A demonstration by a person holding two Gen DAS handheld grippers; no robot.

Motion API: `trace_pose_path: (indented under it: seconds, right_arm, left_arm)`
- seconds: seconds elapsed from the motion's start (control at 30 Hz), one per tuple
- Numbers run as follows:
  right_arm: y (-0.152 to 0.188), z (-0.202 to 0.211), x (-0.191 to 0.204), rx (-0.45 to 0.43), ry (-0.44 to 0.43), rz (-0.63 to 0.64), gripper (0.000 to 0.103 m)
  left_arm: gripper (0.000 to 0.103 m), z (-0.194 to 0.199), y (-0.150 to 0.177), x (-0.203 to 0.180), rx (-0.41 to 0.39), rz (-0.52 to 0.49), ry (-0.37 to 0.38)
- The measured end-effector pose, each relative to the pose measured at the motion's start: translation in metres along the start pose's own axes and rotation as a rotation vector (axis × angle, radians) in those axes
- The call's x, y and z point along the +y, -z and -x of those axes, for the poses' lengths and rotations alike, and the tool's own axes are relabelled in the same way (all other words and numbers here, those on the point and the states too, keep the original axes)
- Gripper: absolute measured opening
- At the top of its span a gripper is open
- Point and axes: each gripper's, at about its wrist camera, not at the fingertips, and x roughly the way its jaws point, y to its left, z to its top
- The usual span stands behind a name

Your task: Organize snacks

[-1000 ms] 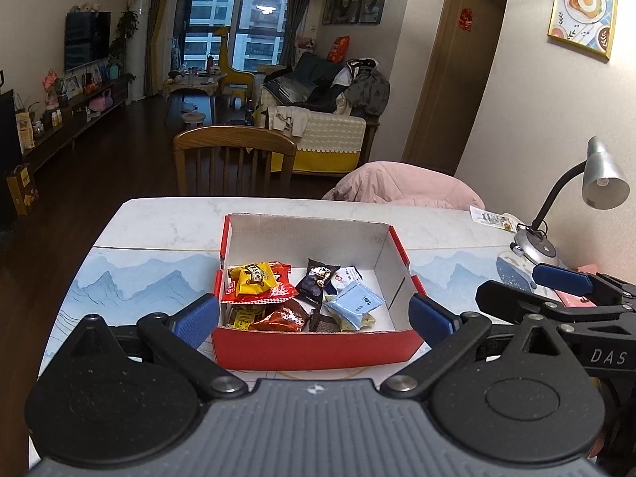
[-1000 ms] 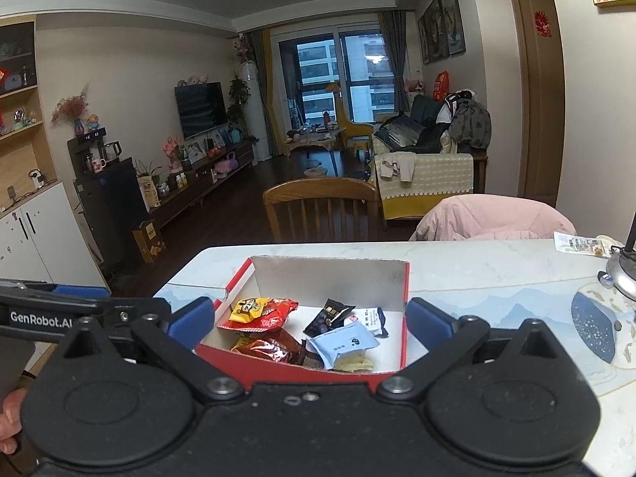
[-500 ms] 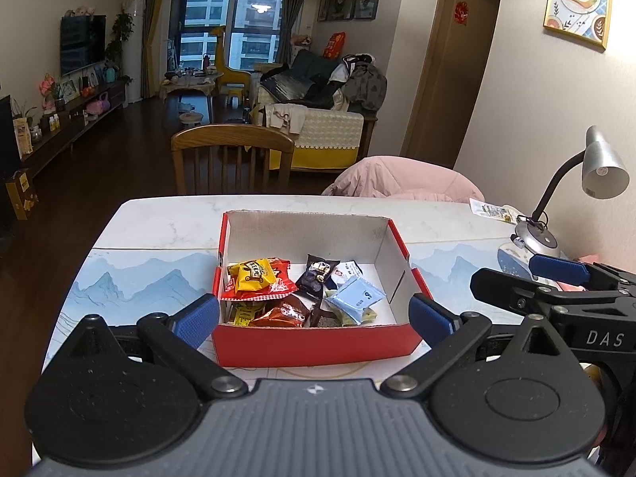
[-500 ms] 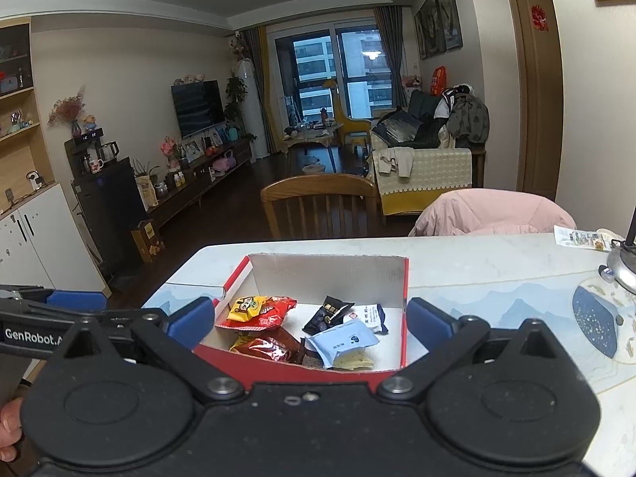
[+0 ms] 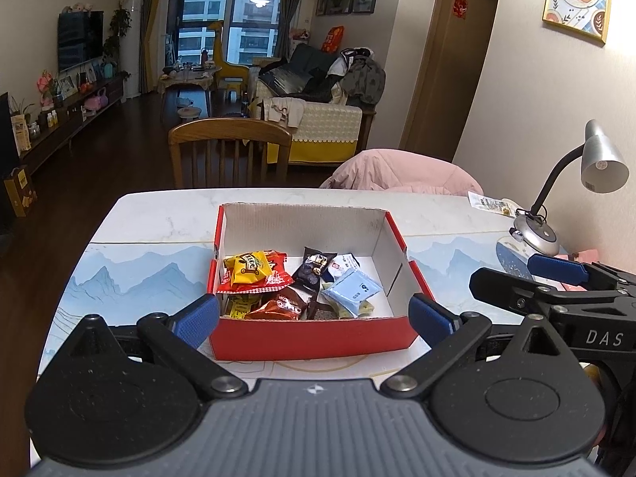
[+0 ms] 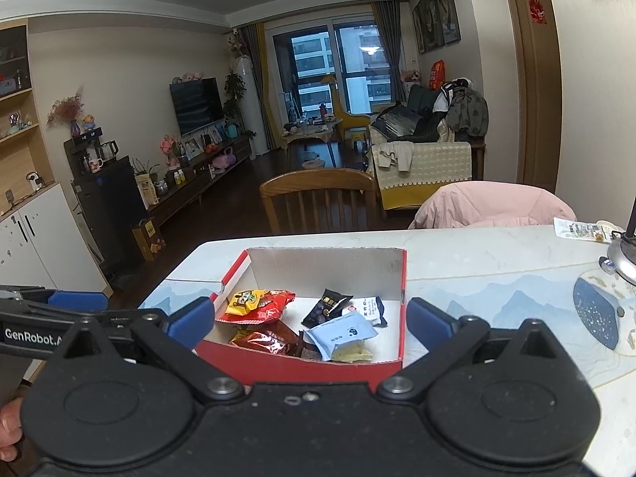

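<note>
left claw wide open, holding nothing, hanging just in front of the box | right claw same, spread wide, empty | box on the bench, snacks piled inside

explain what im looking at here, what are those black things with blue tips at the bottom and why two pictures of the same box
Those are no robot arms: a person holds a hand-held gripper in each hand, and each carries a wide-angle camera looking forward along its two blue-tipped fingers. One picture comes from the left hand-held gripper, the other from the right hand-held gripper, so the same scene shows from two slightly different angles. Each also catches the other at its edge.

On the table sits an open red box holding wrapped snacks: a yellow packet on a red one, a dark packet and a light blue packet. A desk lamp stands to the right.

Both grippers are open and hold nothing.
</note>
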Motion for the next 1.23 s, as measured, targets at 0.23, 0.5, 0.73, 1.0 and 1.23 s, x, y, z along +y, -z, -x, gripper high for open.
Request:
trace_pose_path:
  seconds: [0.23, 0.5, 0.73, 1.0, 1.23]
  right_arm:
    - [0.001, 0.0, -0.002, -0.001, 0.0, -0.004, 0.103]
    - [0.002, 0.004, 0.002, -0.014, 0.004, -0.005, 0.103]
    - [-0.001, 0.009, 0.003, -0.006, 0.016, -0.004, 0.103]
    - [0.0, 0.013, 0.006, -0.003, 0.008, -0.003, 0.103]
    - [-0.001, 0.015, 0.004, -0.005, 0.005, -0.005, 0.103]
  left_arm:
    - [0.102, 0.0, 0.0, -0.001, -0.002, -0.003, -0.001]
    - [0.102, 0.005, -0.006, -0.004, -0.022, -0.02, 0.001]
    - [0.102, 0.006, -0.011, -0.01, -0.007, -0.03, -0.002]
    - [0.102, 0.008, -0.014, -0.016, -0.002, -0.029, -0.011]
    - [0.102, 0.01, -0.011, -0.019, -0.001, -0.025, -0.015]
